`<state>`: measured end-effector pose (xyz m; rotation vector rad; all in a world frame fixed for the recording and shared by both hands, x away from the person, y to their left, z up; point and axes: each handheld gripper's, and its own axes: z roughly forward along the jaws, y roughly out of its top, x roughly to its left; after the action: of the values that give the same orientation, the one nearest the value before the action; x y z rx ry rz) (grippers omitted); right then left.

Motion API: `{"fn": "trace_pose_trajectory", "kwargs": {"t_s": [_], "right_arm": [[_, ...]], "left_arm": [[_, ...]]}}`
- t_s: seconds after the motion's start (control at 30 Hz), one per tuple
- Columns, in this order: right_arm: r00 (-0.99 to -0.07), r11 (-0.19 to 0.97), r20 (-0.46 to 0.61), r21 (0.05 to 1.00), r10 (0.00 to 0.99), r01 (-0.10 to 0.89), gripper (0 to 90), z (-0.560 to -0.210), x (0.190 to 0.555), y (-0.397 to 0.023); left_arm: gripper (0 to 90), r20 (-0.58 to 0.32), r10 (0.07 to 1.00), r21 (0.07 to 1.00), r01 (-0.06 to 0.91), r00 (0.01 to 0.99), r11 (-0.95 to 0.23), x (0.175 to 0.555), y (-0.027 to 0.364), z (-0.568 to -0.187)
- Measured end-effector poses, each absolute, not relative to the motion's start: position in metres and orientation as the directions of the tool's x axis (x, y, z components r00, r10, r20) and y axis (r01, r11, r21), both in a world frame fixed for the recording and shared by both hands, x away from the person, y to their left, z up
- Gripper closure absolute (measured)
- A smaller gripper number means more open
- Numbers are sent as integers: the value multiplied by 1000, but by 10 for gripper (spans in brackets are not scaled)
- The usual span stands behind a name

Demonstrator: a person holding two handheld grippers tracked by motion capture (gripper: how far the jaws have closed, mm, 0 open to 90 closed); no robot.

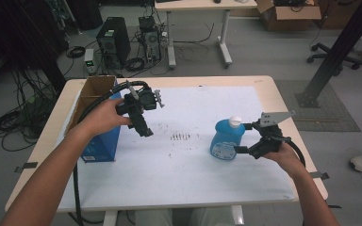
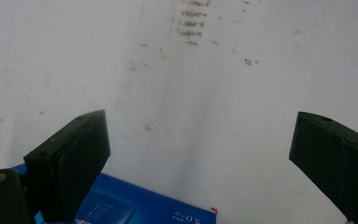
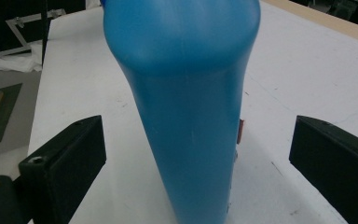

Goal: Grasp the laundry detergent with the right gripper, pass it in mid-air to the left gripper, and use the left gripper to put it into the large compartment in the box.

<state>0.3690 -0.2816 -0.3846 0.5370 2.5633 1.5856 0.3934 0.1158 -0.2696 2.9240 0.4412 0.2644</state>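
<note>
The right gripper (image 1: 243, 139) is at the blue bottle (image 1: 226, 138), which stands upright on the white sheet (image 1: 193, 165), right of the middle of the table (image 1: 268, 84); its jaws are spread wide, one on each side of the bottle, and in the right gripper view the bottle (image 3: 186, 116) stands between them with a clear gap on both sides, so nothing is pinched yet. The left gripper (image 1: 143, 127) hangs over the sheet just beside the open box (image 1: 96, 122) at the left side of the table; its jaws are also spread and hold nothing, and in the left gripper view a blue corner of the box (image 2: 135, 207) shows under them.

My judgement is that the step in hand is the grasp of the bottle, probably to carry it toward the box.

Several things could go wrong from here; the bottle is tall and narrow and its plastic looks smooth, so if one jaw touches before the other, the bottle can be pushed over or slide aside on the sheet; if the jaws close on the rounded side too near the edge, the bottle may squeeze out or twist in the grip; a soft wall can also give way under too hard a press; whether the white cap (image 1: 235, 121) is tight, I cannot tell, so a tipped bottle might leak.
</note>
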Motion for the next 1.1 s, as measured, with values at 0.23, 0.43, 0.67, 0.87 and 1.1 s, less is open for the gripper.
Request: {"fn": "trace_pose_trajectory", "kwargs": {"t_s": [0.23, 0.43, 0.67, 0.87, 1.1], "right_arm": [[-939, 401, 111, 883, 325, 243, 35, -387, 370, -274], [-940, 401, 113, 883, 323, 244, 36, -391, 371, -268], [-940, 396, 107, 887, 325, 238, 40, -394, 372, -263], [-940, 390, 106, 890, 326, 236, 62, -396, 373, -260], [-938, 378, 105, 896, 331, 234, 98, -400, 372, -259]], "left_arm": [[54, 149, 306, 194, 276, 940, -941, 394, 115, -270], [54, 149, 307, 195, 276, 940, -941, 394, 116, -270], [55, 148, 307, 193, 277, 940, -941, 394, 117, -270], [55, 149, 307, 192, 277, 940, -942, 394, 116, -270], [55, 149, 307, 194, 277, 940, -941, 394, 116, -270]]}}
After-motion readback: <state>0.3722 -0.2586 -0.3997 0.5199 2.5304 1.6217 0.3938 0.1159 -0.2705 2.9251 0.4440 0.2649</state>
